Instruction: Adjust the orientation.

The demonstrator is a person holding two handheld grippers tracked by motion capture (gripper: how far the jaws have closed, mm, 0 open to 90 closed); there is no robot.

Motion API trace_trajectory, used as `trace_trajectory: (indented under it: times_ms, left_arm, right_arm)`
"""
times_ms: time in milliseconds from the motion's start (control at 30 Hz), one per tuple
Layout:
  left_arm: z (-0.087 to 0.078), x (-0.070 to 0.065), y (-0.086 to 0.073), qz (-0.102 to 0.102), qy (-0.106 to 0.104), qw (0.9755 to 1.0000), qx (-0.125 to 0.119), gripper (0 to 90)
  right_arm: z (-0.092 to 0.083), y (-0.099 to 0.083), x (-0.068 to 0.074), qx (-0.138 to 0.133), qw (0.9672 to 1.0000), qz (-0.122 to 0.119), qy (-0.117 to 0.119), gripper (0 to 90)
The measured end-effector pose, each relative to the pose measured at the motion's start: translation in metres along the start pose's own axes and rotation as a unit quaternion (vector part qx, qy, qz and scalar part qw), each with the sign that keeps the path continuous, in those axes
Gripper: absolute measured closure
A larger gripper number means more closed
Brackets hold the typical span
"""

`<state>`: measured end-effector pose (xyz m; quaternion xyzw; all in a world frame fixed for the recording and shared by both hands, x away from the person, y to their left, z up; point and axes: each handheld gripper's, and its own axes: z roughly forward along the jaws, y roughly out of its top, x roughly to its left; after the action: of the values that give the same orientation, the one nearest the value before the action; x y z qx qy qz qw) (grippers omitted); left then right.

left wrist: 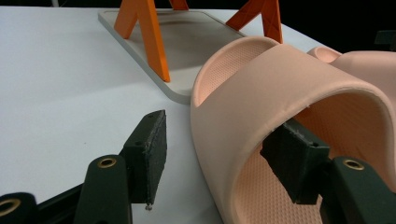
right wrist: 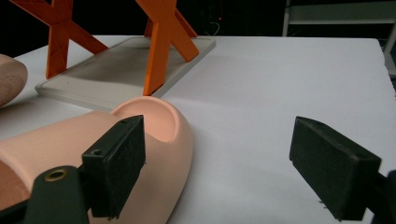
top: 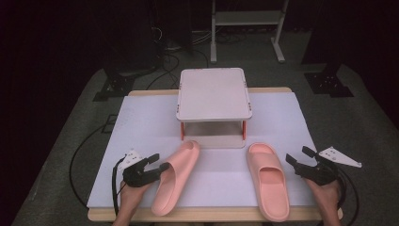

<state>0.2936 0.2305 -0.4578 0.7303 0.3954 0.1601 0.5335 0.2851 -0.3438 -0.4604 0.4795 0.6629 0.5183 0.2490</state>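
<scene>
Tabletop: slipper strap (left wrist: 299, 79) astride left gripper (left wrist: 224, 156)

Two pink slippers (top: 176, 176) (top: 268, 186) lie flat, well apart.

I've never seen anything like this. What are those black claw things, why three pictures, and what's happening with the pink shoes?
No robot here: a person holds a hand-operated gripper in each hand. The high view looks down on the white table; the other two pictures come from cameras riding on each gripper.

On the table lie two pink slippers and a small rack with orange legs.

The left gripper has its fingers astride the strap of the left slipper, one finger outside, one inside, not pressing it.

The right gripper is open beside the right slipper, one finger close beside its edge; whether it touches is unclear. Nothing is held.
</scene>
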Motion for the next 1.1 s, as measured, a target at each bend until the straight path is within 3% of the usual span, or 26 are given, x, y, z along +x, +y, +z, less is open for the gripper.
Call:
trace_trajectory:
  times_ms: [367,1100]
  left_arm:
    - [0.009,-0.010,0.000,0.021,-0.012,0.9997,0.010,37.5]
    - [0.020,-0.022,-0.002,0.045,-0.026,0.9982,0.028,34.5]
  right_arm:
    - [-0.014,-0.003,0.007,-0.019,0.9995,0.000,0.024,17.9]
    - [-0.030,-0.014,0.033,-0.023,0.9977,-0.018,0.061,17.3]
